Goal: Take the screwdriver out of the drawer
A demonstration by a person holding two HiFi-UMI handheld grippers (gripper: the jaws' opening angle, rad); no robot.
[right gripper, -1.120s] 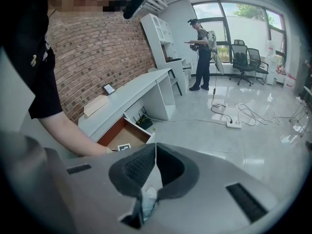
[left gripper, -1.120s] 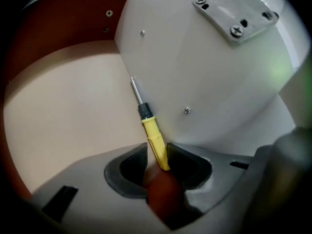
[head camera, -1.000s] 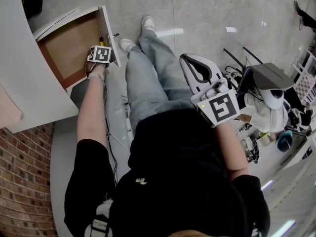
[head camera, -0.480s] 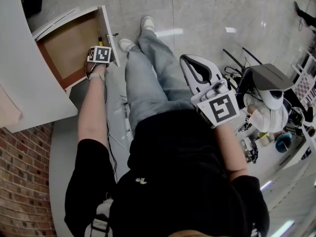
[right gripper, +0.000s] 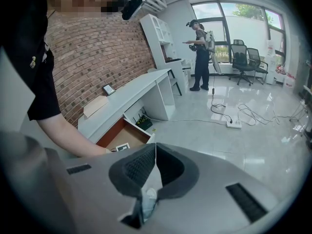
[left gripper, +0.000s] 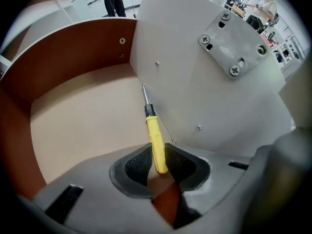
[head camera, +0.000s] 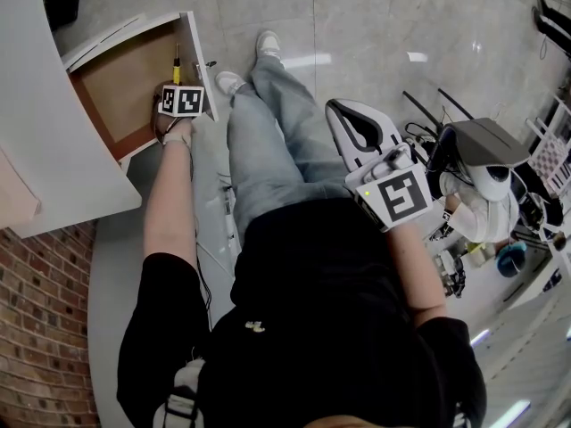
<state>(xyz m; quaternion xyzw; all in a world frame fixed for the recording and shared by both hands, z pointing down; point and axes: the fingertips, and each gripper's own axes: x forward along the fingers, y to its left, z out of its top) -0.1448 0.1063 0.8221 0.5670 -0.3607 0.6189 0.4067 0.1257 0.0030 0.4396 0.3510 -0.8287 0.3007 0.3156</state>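
Note:
The open drawer (head camera: 125, 87) has a brown floor (left gripper: 83, 121) and a white front wall. A screwdriver (left gripper: 155, 143) with a yellow handle and thin metal shaft lies along that wall, and its handle end sits between my left gripper's (left gripper: 157, 155) pads. The jaws have just been closing and both pads now touch the handle. In the head view the left gripper (head camera: 181, 102) points down into the drawer, with the screwdriver (head camera: 176, 61) sticking out beyond it. My right gripper (head camera: 397, 190) hangs over the person's lap, its jaws (right gripper: 155, 147) shut and empty.
A white desk (head camera: 53, 150) stands over the drawer against a brick wall (head camera: 45, 328). The person's legs (head camera: 268, 132) sit beside the drawer. Chairs and equipment (head camera: 482, 159) crowd the right. Another person (right gripper: 200, 52) and floor cables (right gripper: 234, 121) are far off.
The left gripper has tilted and shifted slightly in the drawer, and its jaws have closed onto the handle. More of the screwdriver now shows beyond the marker cube. The right gripper stayed still.

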